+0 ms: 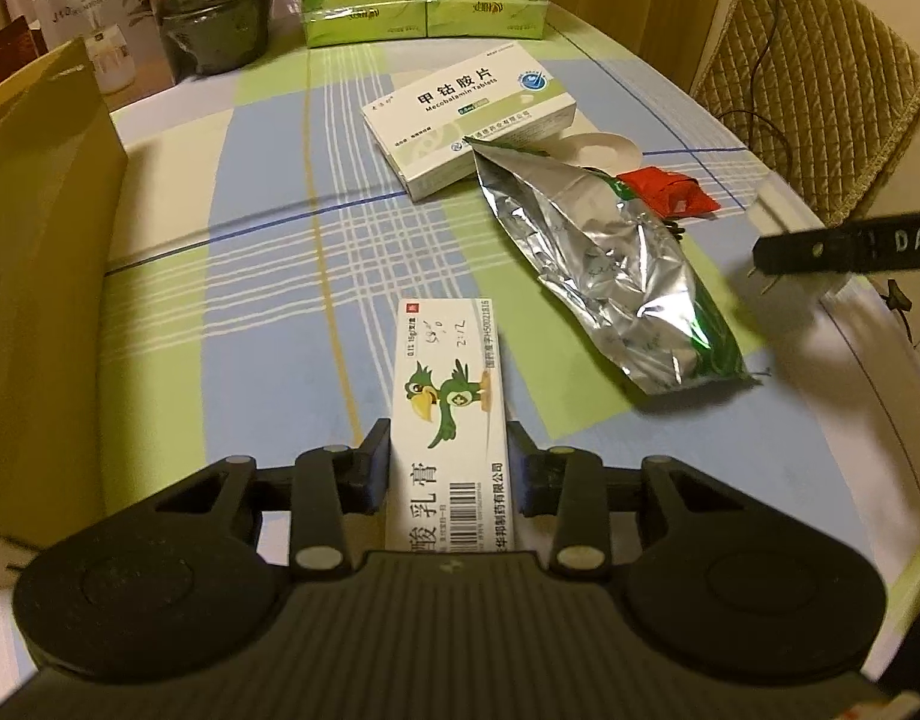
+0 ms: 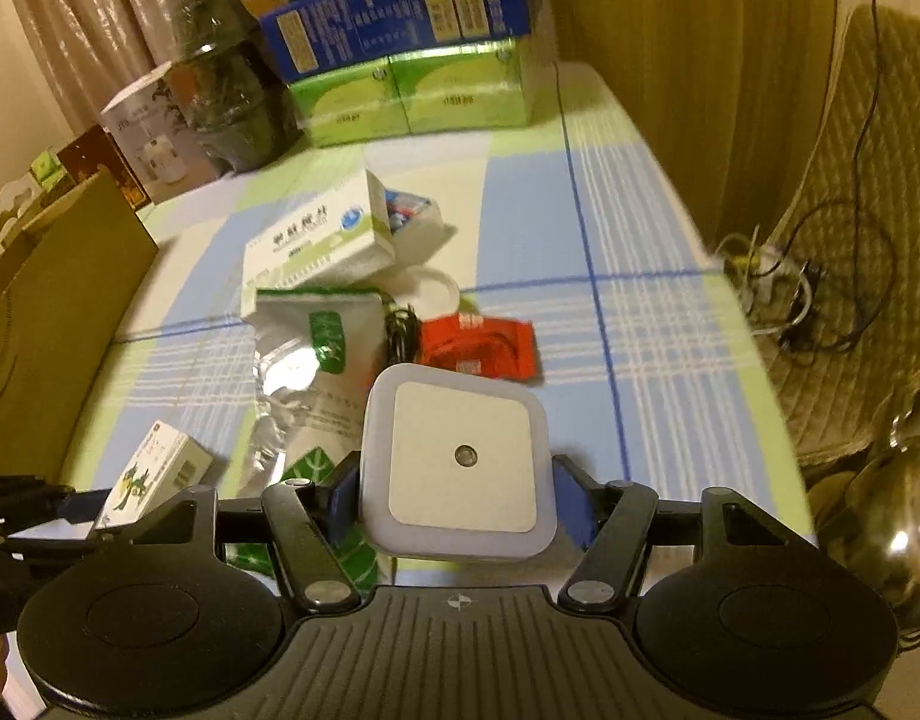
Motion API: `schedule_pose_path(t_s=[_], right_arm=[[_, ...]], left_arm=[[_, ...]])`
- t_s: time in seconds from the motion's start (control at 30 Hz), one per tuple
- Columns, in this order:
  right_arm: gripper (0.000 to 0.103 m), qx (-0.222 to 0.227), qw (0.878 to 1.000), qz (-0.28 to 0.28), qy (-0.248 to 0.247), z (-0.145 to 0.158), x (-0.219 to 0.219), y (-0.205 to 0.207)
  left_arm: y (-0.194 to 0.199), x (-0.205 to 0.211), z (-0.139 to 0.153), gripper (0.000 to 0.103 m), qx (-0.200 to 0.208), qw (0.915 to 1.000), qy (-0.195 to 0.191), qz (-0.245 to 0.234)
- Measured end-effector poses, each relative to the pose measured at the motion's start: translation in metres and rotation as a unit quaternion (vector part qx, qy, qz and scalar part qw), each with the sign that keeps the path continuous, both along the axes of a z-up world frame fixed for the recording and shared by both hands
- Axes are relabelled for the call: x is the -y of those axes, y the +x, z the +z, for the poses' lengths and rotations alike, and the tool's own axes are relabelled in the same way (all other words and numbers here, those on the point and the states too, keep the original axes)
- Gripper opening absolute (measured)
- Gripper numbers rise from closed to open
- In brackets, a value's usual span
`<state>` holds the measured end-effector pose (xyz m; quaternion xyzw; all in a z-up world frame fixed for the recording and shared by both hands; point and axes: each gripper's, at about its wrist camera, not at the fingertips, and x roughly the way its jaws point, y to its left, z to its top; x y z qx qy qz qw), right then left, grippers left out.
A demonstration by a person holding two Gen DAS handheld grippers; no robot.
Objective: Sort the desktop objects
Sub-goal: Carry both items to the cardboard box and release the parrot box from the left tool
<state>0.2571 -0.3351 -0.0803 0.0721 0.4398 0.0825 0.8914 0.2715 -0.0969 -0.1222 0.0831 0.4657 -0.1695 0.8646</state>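
Note:
My left gripper [image 1: 449,462] is shut on a long white ointment box with a green bird [image 1: 450,420], held just above the checked tablecloth; the box also shows in the right wrist view [image 2: 150,471]. My right gripper [image 2: 456,489] is shut on a white square night light [image 2: 460,459], held above the table. On the table lie a white and green tablet box [image 1: 469,120], a crumpled silver foil pouch [image 1: 604,264], a red packet [image 1: 673,189] and a white round lid [image 1: 598,150]. The right gripper's finger [image 1: 844,249] shows at the right of the left wrist view.
A brown paper bag [image 1: 45,276] stands at the left. Green tissue packs [image 1: 423,6], blue boxes [image 2: 393,15], a dark jar [image 1: 216,12] and a white carton [image 1: 105,30] line the back. A quilted chair [image 1: 814,90] with cables stands right of the table.

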Motion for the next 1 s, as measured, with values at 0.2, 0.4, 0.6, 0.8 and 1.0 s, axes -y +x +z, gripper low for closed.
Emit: schedule_pose_path(t_s=[0.2, 0.4, 0.6, 0.8, 1.0], right_arm=[[0.062, 0.025, 1.0, 0.004, -0.01, 0.032, -0.016, -0.027], [0.062, 0.051, 0.998, 0.013, -0.014, 0.062, -0.038, -0.063], [0.062, 0.067, 0.997, 0.033, -0.01, 0.084, -0.068, -0.097], [0.062, 0.078, 0.995, 0.068, -0.007, 0.098, -0.106, -0.115], [0.062, 0.09, 0.99, 0.111, -0.006, 0.107, -0.153, -0.121]], left_arm=[[-0.023, -0.007, 0.023, 0.033, 0.01, 0.9999, -0.009, 0.006], [-0.051, -0.02, 0.055, 0.033, 0.031, 0.9991, -0.024, 0.018], [-0.079, -0.043, 0.09, 0.033, 0.059, 0.9973, -0.028, 0.032], [-0.101, -0.076, 0.12, 0.033, 0.084, 0.9954, -0.02, 0.042], [-0.116, -0.121, 0.144, 0.033, 0.102, 0.992, -0.006, 0.073]])
